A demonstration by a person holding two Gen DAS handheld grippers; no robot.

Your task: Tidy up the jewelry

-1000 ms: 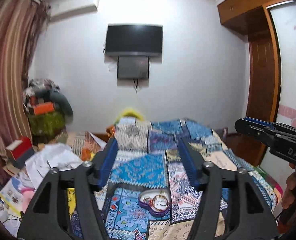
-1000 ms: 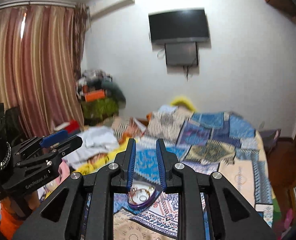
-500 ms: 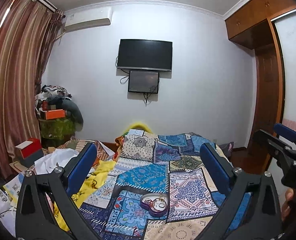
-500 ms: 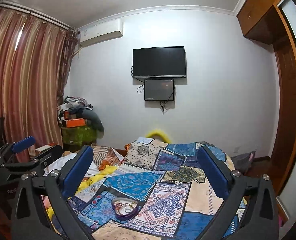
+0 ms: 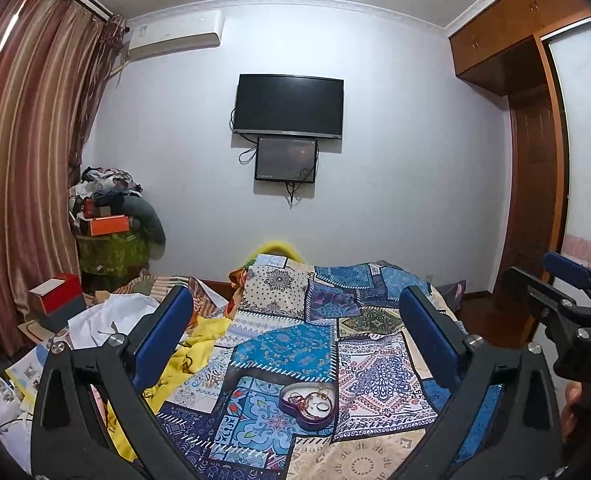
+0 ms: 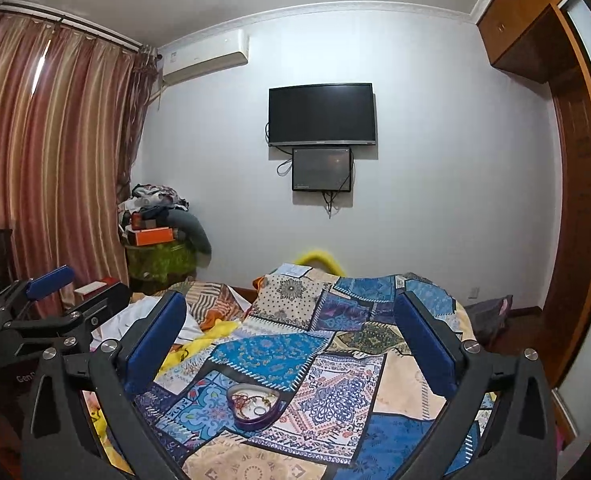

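Plainly, the left tool (image 5: pixel 295 336) is spread wide with nothing between its blue pads (image 5: pixel 163 336), hanging above the bed (image 5: pixel 379 368); the right tool (image 6: pixel 291 336) is spread just as wide and equally empty, its own pads (image 6: pixel 155 340) framing the same stretch of patchwork quilt (image 6: pixel 335 376); each tool shows at the edge of the other's view, the right one at the far right of the left camera, the left one at the lower left of the right camera.

Low in the centre of both views, well short of either tool, sits the heart-shaped purple tray (image 5: pixel 309 402) on the quilt, with the jewelry (image 5: pixel 315 398) heaped inside it: rings and what looks like a thin chain tangled together.

What could go wrong, I would judge, is mostly the bedding; the tray rests on soft, uneven fabric, so a push on its rim might tip it and spill small pieces into the folds; the tangle could also lift as one clump if a single piece is pinched.

Hard to make out: how many pieces there are, and whether the chain is knotted through the rings; any place meant to receive the sorted items is not visible; the near edge of the bed is cut off by the tool frames.
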